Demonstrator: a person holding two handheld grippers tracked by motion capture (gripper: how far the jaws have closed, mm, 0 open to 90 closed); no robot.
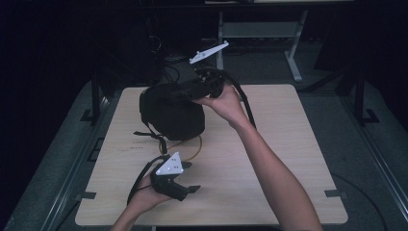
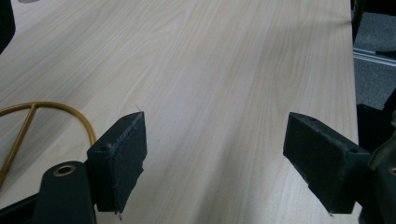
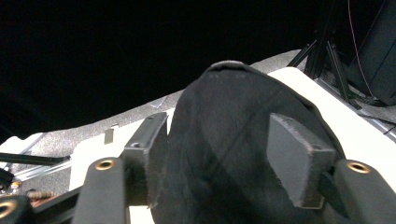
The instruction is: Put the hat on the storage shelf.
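Cap [image 1: 173, 113] sat between the right gripper's [image 3: 224, 158] apart fingers, seemingly just released; left gripper [image 2: 215, 158] stood open, ready to grasp next.

The worktop [image 2: 224, 70] is showing pale wood grain with a smooth, faintly satin finish. The black cap [image 3: 233, 140] is looking like matt woven cloth (stitched seams visible). The gold ring [image 2: 51, 109] is gleaming like polished metal.
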